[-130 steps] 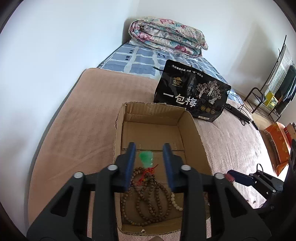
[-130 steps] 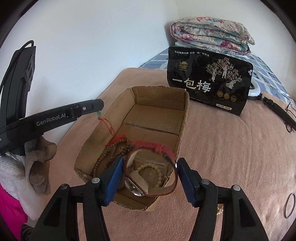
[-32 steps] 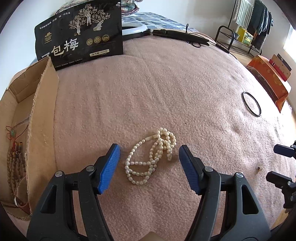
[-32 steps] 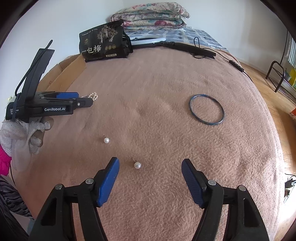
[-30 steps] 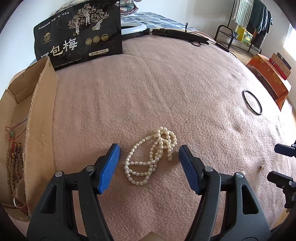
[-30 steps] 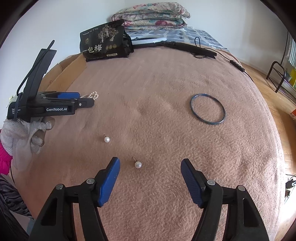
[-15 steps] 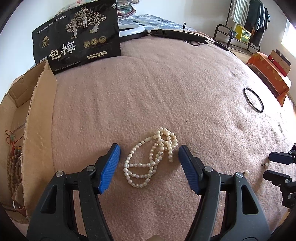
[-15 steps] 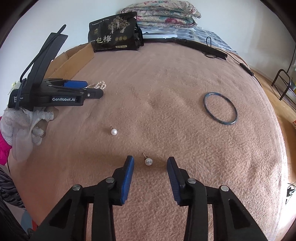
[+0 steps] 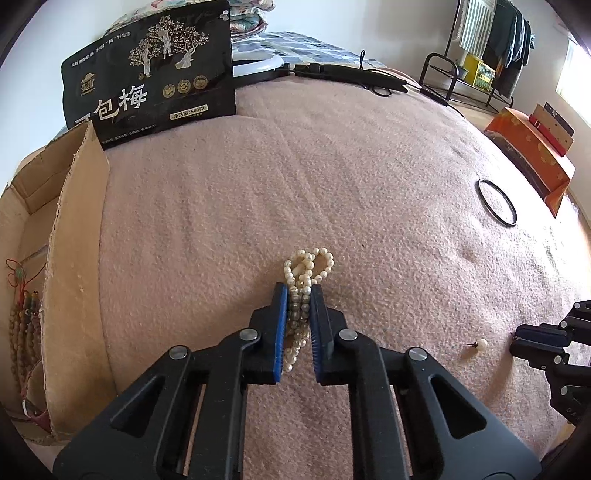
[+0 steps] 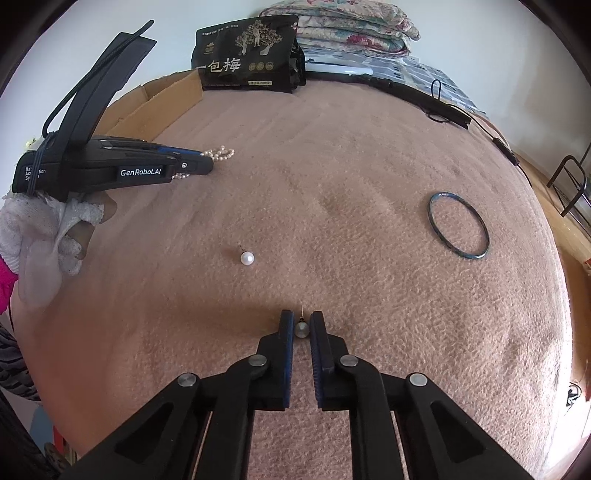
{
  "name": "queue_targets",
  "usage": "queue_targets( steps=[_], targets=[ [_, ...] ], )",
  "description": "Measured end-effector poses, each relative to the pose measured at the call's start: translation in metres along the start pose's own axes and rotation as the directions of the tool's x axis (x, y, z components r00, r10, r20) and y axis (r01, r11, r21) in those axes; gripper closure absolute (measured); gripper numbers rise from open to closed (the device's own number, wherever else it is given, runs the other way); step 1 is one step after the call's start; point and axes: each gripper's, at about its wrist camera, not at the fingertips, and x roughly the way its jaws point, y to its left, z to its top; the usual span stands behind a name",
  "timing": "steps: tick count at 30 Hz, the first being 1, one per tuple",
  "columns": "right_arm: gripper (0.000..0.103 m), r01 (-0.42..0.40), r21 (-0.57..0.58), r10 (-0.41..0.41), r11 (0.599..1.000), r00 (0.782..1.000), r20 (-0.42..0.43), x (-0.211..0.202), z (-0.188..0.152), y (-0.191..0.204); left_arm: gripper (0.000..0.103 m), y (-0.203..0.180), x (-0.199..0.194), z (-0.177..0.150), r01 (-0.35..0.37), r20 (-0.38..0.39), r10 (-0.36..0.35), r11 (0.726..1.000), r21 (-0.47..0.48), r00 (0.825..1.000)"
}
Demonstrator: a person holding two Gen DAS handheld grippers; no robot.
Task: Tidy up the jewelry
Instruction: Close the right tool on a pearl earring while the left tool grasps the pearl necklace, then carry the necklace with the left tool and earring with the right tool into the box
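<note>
White pearl necklace (image 9: 308, 271) bunched on the pink blanket, far loops free, near strands pinched between blue pads, one pearl stud (image 10: 301, 329) clamped likewise, second stud (image 10: 246, 257) loose nearby, dark bangle (image 10: 458, 226) flat, well apart

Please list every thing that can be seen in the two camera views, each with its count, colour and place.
pearl necklace: one, cream white, on the blanket, pinched in the left gripper
pearl earrings: two, white; one between the right gripper's pads, one loose on the blanket
bangle: one, dark blue-green, flat on the blanket, far right
cardboard box: one, brown, left edge of the bed
wooden bead strings: count unclear, brown, inside the box
black bag: one, black with white print, upright behind the box
blanket: one, pink-beige, covering the bed
folded quilt: one, floral, far end
left gripper: black with blue pads, shut on the necklace
right gripper: same colours, shut on an earring
gloved hand: one, white glove, holding the left gripper
</note>
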Motion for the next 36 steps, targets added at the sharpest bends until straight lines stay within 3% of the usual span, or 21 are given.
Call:
queue_targets(
  steps=[16, 36],
  targets=[
    [0.096, -0.009, 0.044, 0.006, 0.999, 0.998, 0.062, -0.027, 0.009, -0.01, 0.098, 0.003, -0.036, 0.008, 0.045, 0.073, -0.041, 0.998, -0.045, 0.996],
    [0.096, -0.009, 0.092, -0.009, 0.996, 0.981, 0.196, -0.08, 0.043, -0.006, 0.098, 0.036, -0.125, 0.025, 0.07, 0.221, -0.043, 0.991, -0.112, 0.974]
  ],
)
